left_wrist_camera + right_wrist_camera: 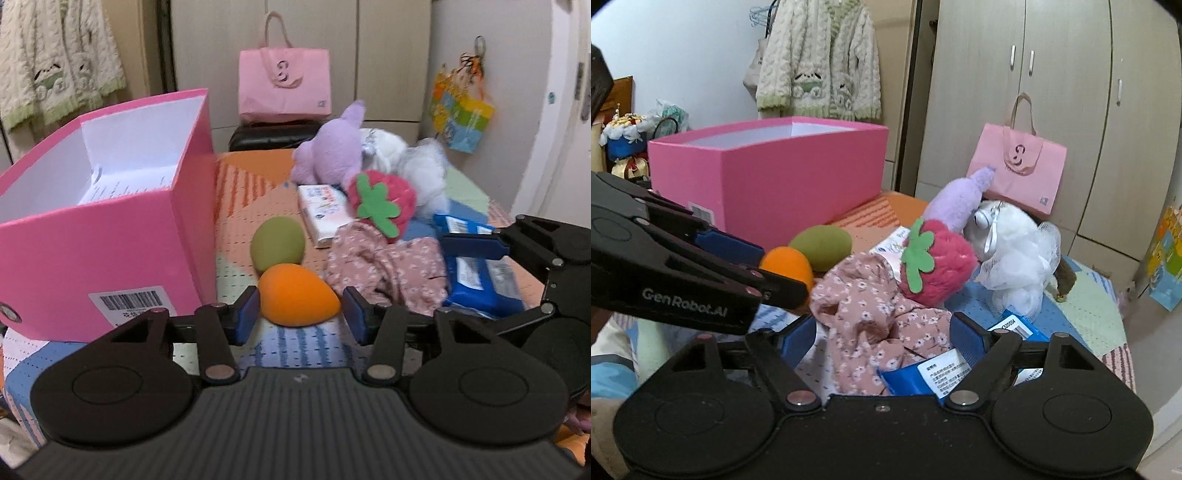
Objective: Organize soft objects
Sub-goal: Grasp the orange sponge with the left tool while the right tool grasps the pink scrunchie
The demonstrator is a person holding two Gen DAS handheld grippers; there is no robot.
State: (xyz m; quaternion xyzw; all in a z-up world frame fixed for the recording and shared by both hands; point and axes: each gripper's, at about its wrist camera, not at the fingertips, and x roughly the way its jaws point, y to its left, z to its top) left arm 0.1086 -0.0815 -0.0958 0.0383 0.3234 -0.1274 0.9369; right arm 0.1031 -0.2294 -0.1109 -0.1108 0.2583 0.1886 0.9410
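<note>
On the patterned bedspread point(236, 221), an orange egg-shaped sponge point(295, 295) lies between the blue pads of my left gripper point(301, 315). The left pad touches it and the right pad stands a sliver off. A green sponge point(277, 243) lies just behind. In the right wrist view my right gripper point(882, 341) is open around a bunched pink floral cloth point(871, 325) that fills the gap between its pads. A strawberry plush point(934, 262), a purple plush point(956, 199) and a white mesh puff point(1015, 266) are piled beyond. The open pink box point(110, 229) stands at the left.
A blue wipes pack point(923, 380) lies under the right gripper, and a white tissue pack point(325, 210) sits by the plush pile. A pink tote bag point(284, 85) leans on the wardrobe behind. The left gripper point(768, 266) crosses the right wrist view's left side.
</note>
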